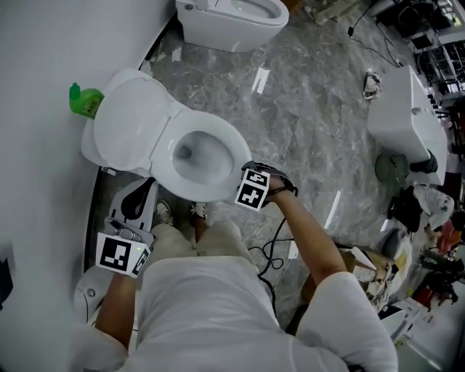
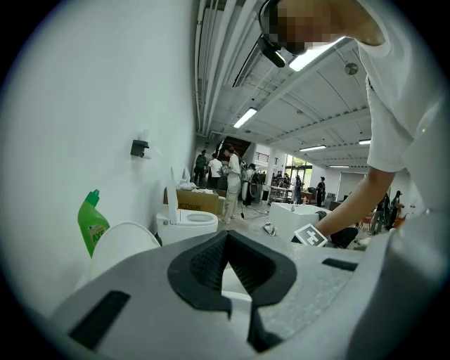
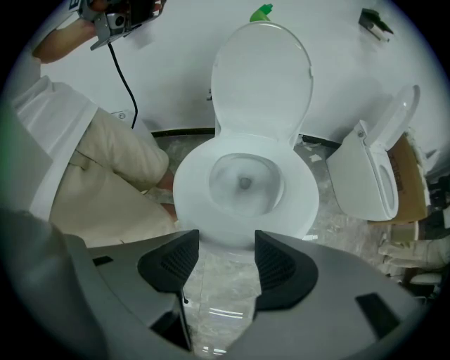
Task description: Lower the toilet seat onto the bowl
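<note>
The white toilet's seat [image 1: 234, 149] lies flat on the bowl, a ring around the water. Its lid [image 1: 131, 123] stands up against the wall. My right gripper [image 1: 245, 183] points down at the seat's front edge, marker cube on top. In the right gripper view its jaws [image 3: 226, 264] stand open over bare floor, just short of the seat [image 3: 302, 197], with the lid [image 3: 261, 77] upright behind. My left gripper [image 1: 134, 207] hangs left of the bowl, apart from it. Its pads [image 2: 226, 238] meet at the tips on nothing, the lid [image 2: 119, 246] ahead.
A green bottle [image 1: 86, 102] stands by the wall behind the lid. A second toilet [image 1: 229, 22] stands farther along, a white basin [image 1: 407, 116] and clutter to the right. A black cable [image 1: 272, 251] lies on the marble floor. The person's legs [image 3: 105, 176] crowd the bowl's left.
</note>
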